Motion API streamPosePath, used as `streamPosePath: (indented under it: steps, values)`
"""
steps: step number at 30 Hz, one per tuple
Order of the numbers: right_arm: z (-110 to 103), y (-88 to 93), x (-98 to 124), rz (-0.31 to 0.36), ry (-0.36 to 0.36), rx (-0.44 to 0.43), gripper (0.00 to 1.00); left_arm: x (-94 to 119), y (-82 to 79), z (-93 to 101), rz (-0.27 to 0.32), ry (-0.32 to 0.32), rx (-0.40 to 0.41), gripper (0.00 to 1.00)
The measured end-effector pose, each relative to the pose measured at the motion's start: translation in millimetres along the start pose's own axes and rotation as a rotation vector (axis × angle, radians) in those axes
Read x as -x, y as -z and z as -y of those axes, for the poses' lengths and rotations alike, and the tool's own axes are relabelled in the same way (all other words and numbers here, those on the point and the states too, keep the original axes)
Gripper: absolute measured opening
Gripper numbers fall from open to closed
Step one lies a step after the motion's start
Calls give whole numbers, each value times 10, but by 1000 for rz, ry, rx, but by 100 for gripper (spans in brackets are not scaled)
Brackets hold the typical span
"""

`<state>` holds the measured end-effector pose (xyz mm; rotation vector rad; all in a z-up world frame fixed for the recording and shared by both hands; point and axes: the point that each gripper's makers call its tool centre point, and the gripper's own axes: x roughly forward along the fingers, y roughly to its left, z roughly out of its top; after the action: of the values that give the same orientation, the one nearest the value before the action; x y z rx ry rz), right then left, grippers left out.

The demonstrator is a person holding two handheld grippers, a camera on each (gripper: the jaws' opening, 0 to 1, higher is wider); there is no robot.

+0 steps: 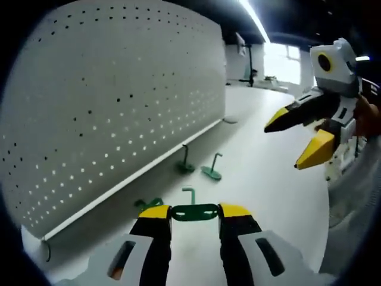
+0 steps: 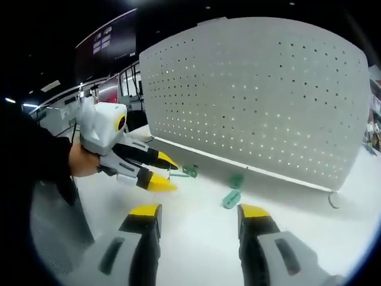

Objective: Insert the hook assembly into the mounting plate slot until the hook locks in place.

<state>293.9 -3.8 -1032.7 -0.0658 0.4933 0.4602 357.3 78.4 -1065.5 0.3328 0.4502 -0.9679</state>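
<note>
My left gripper [image 1: 194,213] is shut on a green hook [image 1: 194,211]; its flat base is clamped endwise between the yellow tips and its thin stem stands up behind. The white perforated mounting plate [image 1: 113,113] stands upright to the left of it, on the white table. In the right gripper view the left gripper [image 2: 166,173], held by a hand, hovers low over the table in front of the plate [image 2: 256,95]. My right gripper [image 2: 196,214] is open with nothing between its jaws. It hangs in the air at the upper right of the left gripper view [image 1: 284,146].
Loose green hooks lie on the white table [image 1: 268,196] along the plate's foot: two [image 1: 185,167] [image 1: 211,173] ahead and one [image 1: 149,204] near my left jaw. The right gripper view shows more hooks [image 2: 237,179] [image 2: 231,198] [image 2: 190,171]. A dark-sleeved arm [image 2: 36,161] is at left.
</note>
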Motion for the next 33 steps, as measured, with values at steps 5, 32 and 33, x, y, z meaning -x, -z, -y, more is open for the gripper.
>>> streamPosePath:
  steps: [5, 32, 33]
  values:
    - [-68, -66, 26, 10, 2, 61, 47, 224, -94, 45, 31, -15, -12, 31]
    - [-540, -285, 245, 76, -182, -24, 35, 842, -234, 492, 124, 56, -127, 31]
    - [-545, -297, 253, 84, -196, -55, 34, 845, -239, 509, 127, 63, -131, 31]
